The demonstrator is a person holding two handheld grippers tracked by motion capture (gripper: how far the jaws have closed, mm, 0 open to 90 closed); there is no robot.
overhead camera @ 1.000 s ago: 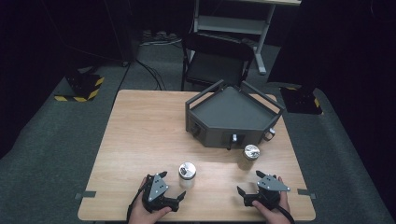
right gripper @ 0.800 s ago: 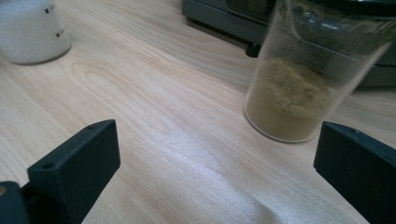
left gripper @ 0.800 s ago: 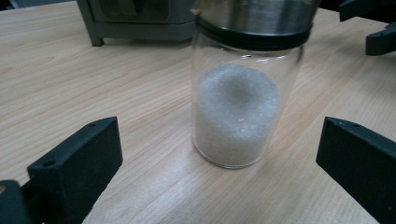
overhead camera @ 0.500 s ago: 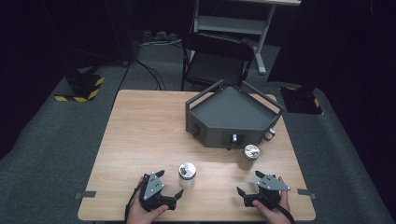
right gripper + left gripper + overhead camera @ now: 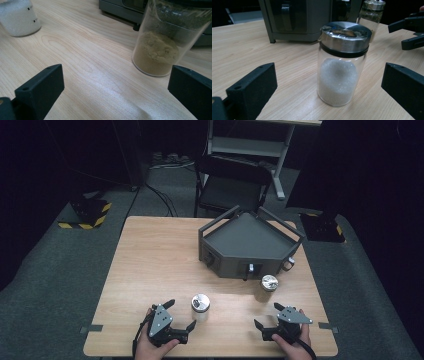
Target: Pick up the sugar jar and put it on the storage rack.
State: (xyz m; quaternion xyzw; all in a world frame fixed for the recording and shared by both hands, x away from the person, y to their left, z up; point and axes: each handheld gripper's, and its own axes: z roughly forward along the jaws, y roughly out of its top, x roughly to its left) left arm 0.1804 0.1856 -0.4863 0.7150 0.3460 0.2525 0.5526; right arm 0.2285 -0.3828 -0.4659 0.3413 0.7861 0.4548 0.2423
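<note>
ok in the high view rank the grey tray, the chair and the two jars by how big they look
1. grey tray, widest.
2. chair, close behind; it stands farther back and is partly in the dark, so unsure.
3. white jar and brown jar: alike, no ranking.

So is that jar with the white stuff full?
No, roughly half full: the jar is upright, lid on, white grains reaching about halfway up the glass.

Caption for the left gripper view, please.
Open left gripper frames a steel-lidded glass jar of white granules standing on the wooden table.
</note>
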